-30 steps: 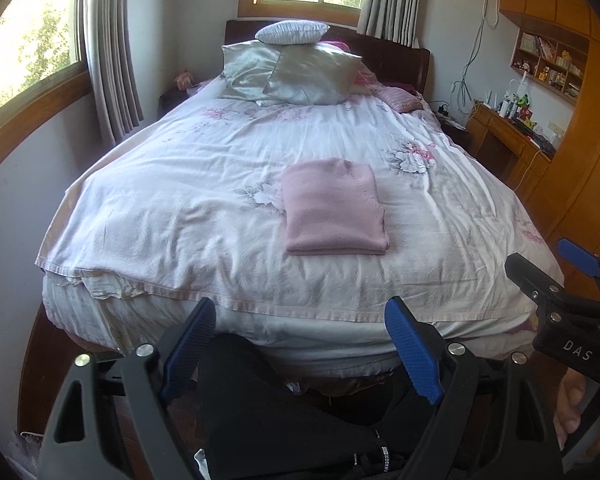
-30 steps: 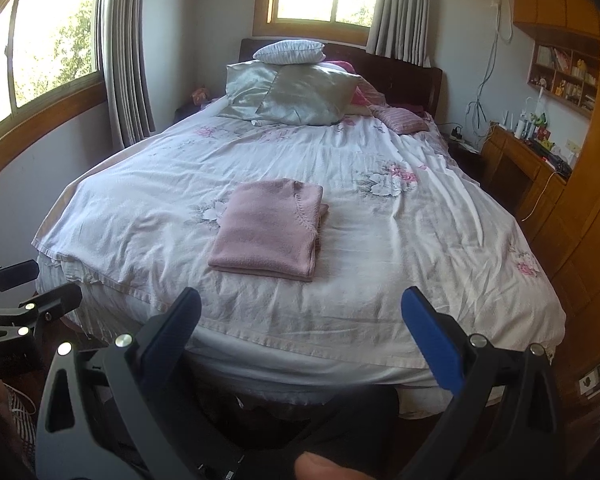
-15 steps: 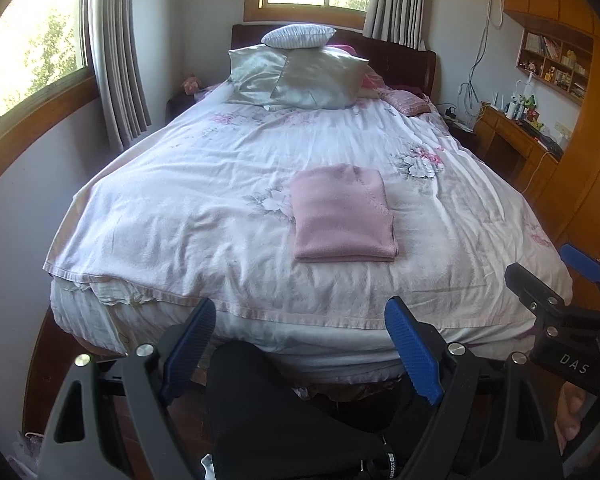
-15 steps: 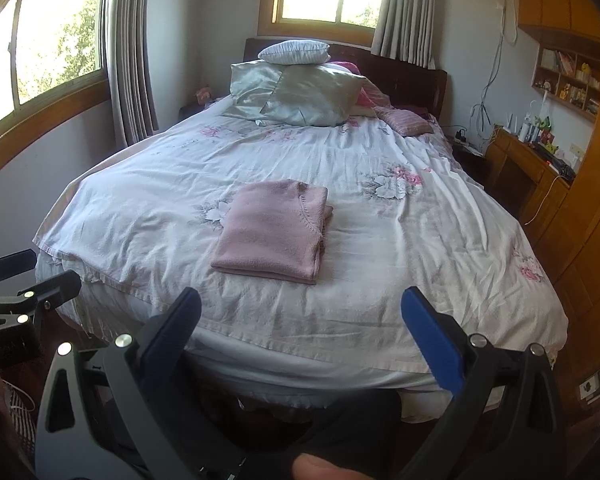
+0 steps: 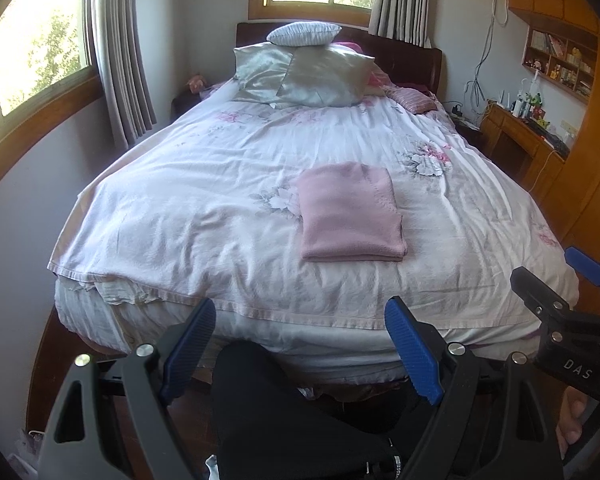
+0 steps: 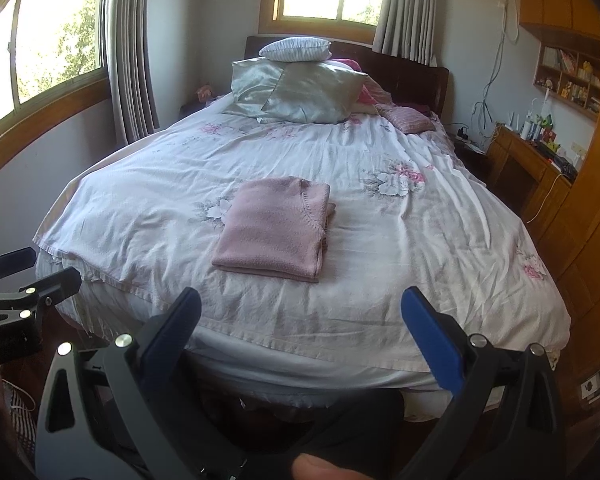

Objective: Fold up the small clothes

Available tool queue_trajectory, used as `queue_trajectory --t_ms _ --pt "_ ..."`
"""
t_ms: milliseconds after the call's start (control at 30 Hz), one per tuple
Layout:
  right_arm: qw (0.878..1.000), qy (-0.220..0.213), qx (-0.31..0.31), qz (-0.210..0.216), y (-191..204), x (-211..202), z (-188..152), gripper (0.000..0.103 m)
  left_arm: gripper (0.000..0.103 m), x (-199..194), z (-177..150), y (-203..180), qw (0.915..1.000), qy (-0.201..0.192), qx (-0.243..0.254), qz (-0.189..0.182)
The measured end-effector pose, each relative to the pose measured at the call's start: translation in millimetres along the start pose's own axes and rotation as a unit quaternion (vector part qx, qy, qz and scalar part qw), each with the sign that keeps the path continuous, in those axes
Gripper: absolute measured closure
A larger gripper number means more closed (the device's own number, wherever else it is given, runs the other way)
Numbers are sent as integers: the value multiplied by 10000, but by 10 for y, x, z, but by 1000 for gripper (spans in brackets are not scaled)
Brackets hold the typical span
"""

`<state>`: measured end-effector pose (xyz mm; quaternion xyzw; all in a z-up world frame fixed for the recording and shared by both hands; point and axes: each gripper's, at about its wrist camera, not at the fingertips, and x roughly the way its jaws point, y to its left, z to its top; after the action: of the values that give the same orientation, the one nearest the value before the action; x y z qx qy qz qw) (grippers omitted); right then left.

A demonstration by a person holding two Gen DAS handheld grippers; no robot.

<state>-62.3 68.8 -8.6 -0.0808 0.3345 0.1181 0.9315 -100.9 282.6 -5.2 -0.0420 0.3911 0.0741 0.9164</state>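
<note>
While both hand-held grippers [image 5: 300,348] [image 6: 306,320] hang spread and empty past the bed's [image 5: 180,216] foot edge, the folded pink garment [image 5: 350,212] lies — seemingly square — mid-quilt.

Black plastic gripper [image 5: 300,344] frames, ribbed blue finger pads [image 5: 410,354], silver screws, white "DAS" lettering

A bed [image 5: 204,216] covered by a white floral sheet [image 6: 380,272] is seen ahead of both hand-held grippers. Two silver pillows [image 5: 324,76] are propped at its far end, and a small striped cushion [image 5: 304,34] is laid on top of them. Grey curtains [image 5: 120,52] are hung at the far left. A wooden desk [image 6: 528,160] and a wall shelf [image 6: 572,76] are placed to the far right.
</note>
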Motion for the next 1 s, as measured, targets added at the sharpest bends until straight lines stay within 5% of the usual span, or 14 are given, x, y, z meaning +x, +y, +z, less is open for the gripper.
queue_trajectory --t_ms 1000 --pt "9999 18 -38 -123 7 115 -1 3 16 59 -54 36 10000 50 -3 -8"
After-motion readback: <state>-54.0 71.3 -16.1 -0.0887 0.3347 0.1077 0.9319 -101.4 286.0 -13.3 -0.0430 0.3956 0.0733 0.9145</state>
